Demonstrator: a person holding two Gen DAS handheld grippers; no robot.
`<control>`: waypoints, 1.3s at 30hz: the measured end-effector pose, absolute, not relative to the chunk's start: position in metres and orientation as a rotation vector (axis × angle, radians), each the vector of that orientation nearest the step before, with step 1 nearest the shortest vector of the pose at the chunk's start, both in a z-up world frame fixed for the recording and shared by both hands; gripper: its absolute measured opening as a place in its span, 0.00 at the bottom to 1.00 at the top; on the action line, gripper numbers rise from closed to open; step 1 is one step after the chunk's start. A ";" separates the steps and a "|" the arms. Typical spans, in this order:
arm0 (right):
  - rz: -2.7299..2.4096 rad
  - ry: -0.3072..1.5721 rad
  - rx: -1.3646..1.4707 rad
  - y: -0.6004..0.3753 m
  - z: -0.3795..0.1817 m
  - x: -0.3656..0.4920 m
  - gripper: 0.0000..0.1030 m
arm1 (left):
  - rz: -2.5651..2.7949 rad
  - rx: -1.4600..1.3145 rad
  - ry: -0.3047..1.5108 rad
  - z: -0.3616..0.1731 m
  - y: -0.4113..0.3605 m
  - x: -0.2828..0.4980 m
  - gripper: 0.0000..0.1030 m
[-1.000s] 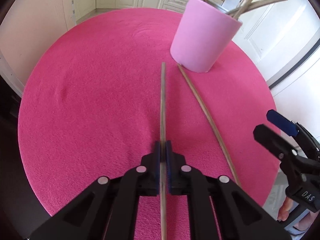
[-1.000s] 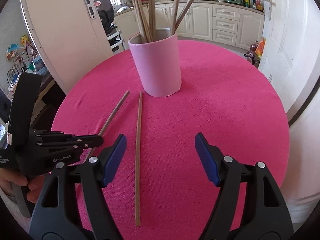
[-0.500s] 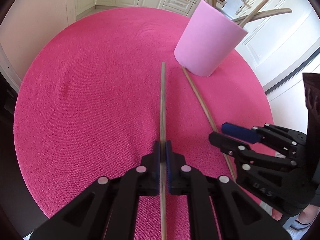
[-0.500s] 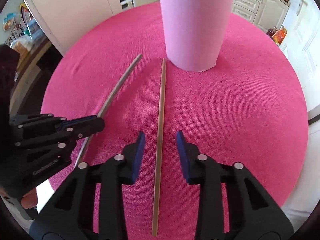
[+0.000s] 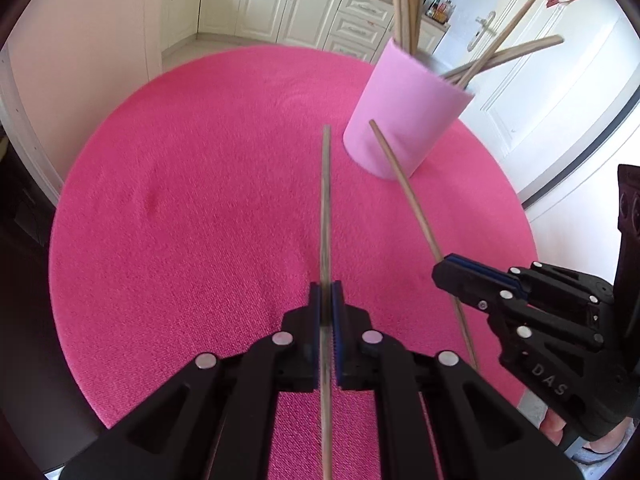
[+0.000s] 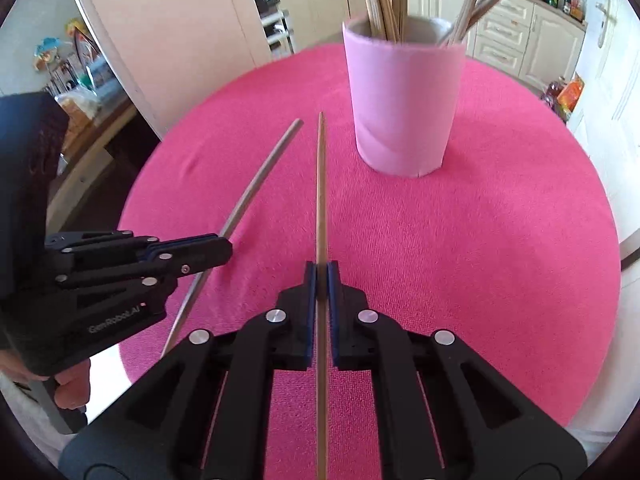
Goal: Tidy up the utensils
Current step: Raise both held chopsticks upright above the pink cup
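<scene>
Kitchen cabinets back a round pink desk [image 5: 180, 220]. Two chopsticks are each clamped near mid-length: a darker one [image 5: 326, 208] in the fully closed left hand-held gripper [image 5: 326, 304], a lighter one [image 6: 320, 184] in the closed right hand-held gripper [image 6: 319, 280]. Both long axes point up-frame; the pink holder [image 6: 402, 104] stands upper right, nearer the right gripper.
</scene>
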State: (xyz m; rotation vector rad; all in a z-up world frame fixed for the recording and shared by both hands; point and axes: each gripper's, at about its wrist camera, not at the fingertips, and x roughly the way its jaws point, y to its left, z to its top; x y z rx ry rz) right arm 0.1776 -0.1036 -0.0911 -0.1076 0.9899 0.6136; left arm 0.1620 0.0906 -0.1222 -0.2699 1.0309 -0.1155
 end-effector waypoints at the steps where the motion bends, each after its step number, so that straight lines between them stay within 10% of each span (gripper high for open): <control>1: 0.625 0.967 -0.092 -0.107 -0.086 0.174 0.06 | -0.115 -0.267 1.012 -0.116 0.091 0.159 0.06; 39: 0.598 -0.006 0.334 -0.185 0.011 0.204 0.06 | -0.246 -0.205 -0.013 0.021 0.027 0.173 0.06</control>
